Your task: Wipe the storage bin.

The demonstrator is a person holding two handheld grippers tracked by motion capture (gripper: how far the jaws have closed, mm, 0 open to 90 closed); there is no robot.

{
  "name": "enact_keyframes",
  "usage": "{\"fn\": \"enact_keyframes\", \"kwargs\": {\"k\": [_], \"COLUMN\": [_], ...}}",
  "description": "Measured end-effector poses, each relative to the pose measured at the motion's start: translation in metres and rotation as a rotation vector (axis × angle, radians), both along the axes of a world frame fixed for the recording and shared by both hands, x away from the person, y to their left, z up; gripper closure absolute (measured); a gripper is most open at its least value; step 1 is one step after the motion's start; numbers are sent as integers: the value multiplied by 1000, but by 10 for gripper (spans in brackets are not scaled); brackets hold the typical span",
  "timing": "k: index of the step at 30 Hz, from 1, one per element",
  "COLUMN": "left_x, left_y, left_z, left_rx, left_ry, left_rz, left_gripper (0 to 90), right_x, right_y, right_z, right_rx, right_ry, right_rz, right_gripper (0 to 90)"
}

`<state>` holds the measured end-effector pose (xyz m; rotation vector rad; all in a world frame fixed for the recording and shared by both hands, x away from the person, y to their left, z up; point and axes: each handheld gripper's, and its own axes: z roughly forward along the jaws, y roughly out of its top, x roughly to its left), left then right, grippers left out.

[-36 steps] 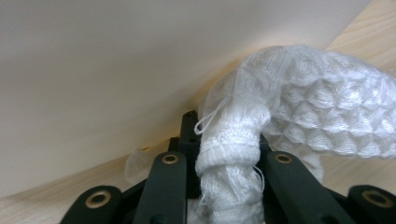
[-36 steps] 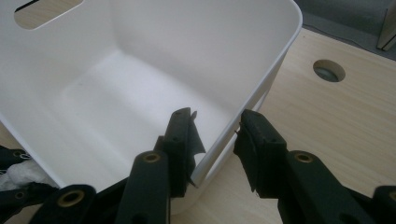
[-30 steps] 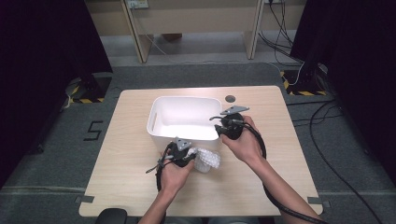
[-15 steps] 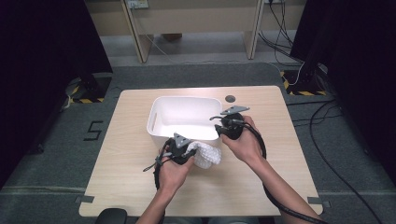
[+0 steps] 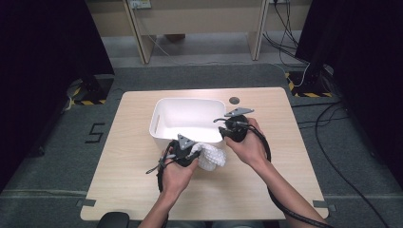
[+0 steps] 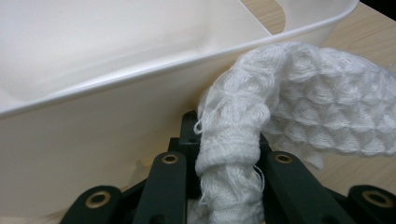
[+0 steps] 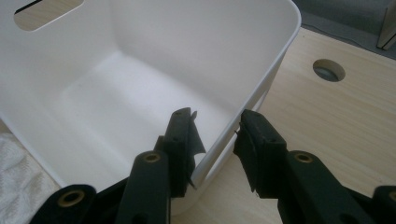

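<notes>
Since the earlier frames, the left gripper [image 5: 194, 156] is inching toward the bin [image 5: 164, 114], carrying the cloth [image 5: 212, 156] closer to its near wall. Clamped on one bunched end, it is holding the cloth above the table [image 5: 123, 190], long axis trailing rightward. The right gripper [image 7: 215, 135] is straddling the bin's corner, jaws apart.

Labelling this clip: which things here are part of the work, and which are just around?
In use:
- white knitted cloth, clamped in the left tool
- white bin, its wall between the right tool's jaws

Around:
- table
- its round cable hole
</notes>
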<state>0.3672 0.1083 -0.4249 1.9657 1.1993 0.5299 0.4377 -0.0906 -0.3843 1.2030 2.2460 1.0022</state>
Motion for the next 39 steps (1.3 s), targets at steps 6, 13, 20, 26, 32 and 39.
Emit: {"fn": "enact_keyframes", "kwargs": {"k": [6,13,20,26,32,39], "left_x": [-1,0,0,-1,1,2], "left_y": [-4,-4,-5,-7,-9,-13], "left_z": [2,-1,-7,-12,-22,-33], "left_rx": [1,3,16,24,29,46], "left_ry": [-3,5,0,-10,6,10], "left_rz": [-5,-6,-2,1,0,-1], "left_gripper": [761,760,761,761,761,762], "right_x": [0,0,0,0,-1,-1], "right_y": [0,0,0,0,0,0], "right_z": [0,0,0,0,0,0], "right_rx": [0,1,1,1,-1,-2], "right_ry": [-3,-2,-3,-2,-5,-4], "right_rz": [-3,-1,-2,-2,0,0], "right_gripper": [657,657,658,657,657,657]}}
